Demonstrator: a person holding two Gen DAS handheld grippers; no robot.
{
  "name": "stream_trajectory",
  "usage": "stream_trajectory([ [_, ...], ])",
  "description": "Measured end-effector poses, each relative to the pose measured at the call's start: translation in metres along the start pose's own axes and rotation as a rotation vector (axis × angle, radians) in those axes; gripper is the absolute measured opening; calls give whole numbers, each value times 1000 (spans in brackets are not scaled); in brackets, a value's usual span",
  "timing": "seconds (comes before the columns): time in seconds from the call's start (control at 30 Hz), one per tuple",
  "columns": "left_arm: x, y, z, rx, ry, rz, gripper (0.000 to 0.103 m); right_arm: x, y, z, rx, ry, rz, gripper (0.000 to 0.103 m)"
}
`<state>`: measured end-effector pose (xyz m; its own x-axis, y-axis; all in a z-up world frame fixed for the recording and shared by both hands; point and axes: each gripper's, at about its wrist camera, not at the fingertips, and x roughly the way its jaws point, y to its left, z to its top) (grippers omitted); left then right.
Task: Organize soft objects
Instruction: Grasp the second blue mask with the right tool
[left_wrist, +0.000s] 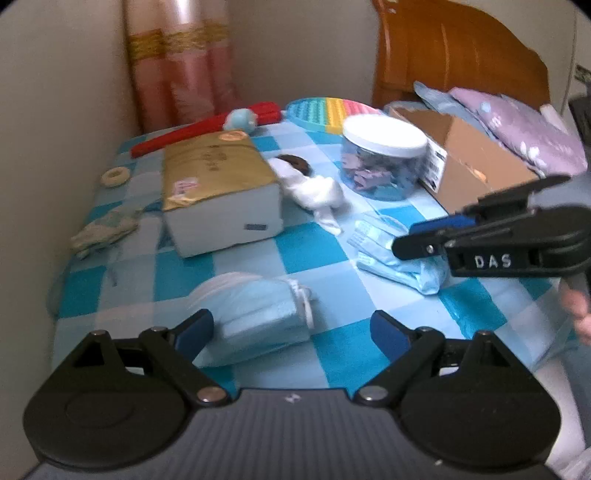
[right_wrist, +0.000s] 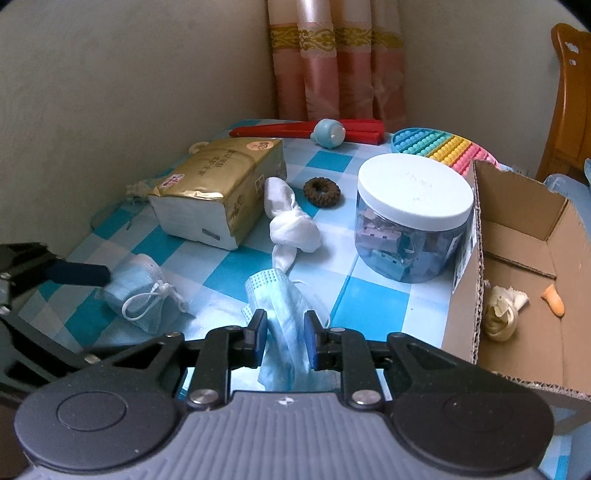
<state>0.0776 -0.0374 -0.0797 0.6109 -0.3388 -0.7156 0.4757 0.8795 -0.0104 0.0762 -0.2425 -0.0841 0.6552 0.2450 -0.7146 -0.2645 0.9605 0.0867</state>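
Right wrist view shows the right gripper (right_wrist: 285, 336) with its blue pads pinching a crumpled light-blue surgical mask (right_wrist: 282, 295), which lies on the blue-and-white checked tablecloth (right_wrist: 354, 314) just in front of the clear plastic jar with a white lid (right_wrist: 413, 218). Left of this jar are a knotted white cloth (right_wrist: 291, 225) and a gold-wrapped tissue pack (right_wrist: 221, 188); right of it stands an open cardboard box (right_wrist: 517, 258). Left wrist view shows the left gripper (left_wrist: 291, 332) spread wide around a second folded blue mask (left_wrist: 258, 314), well in front of the jar.
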Motion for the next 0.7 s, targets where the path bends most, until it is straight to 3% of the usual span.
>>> stream_trajectory([
  [0.1,14,-4,1,20,0,12,88,-2,-1,-1,6,-2,1,25],
  [0.23,24,-1,2,38,4,67,71,-3,-3,-2,16,-3,2,26],
  [0.4,23,5,-1,64,-5,97,59,0,-5,-2,33,-1,16,26],
  [0.53,19,14,2,20,-10,97,42,-1,-3,-3,17,-5,8,27],
  [0.63,14,18,8,-2,-27,92,33,-2,0,-5,-5,-3,5,44],
  [0.67,13,18,10,-4,-31,91,31,-3,1,-7,-14,-6,-2,58],
  [0.7,12,18,12,-4,-34,93,30,-4,2,-8,-24,-11,-11,66],
])
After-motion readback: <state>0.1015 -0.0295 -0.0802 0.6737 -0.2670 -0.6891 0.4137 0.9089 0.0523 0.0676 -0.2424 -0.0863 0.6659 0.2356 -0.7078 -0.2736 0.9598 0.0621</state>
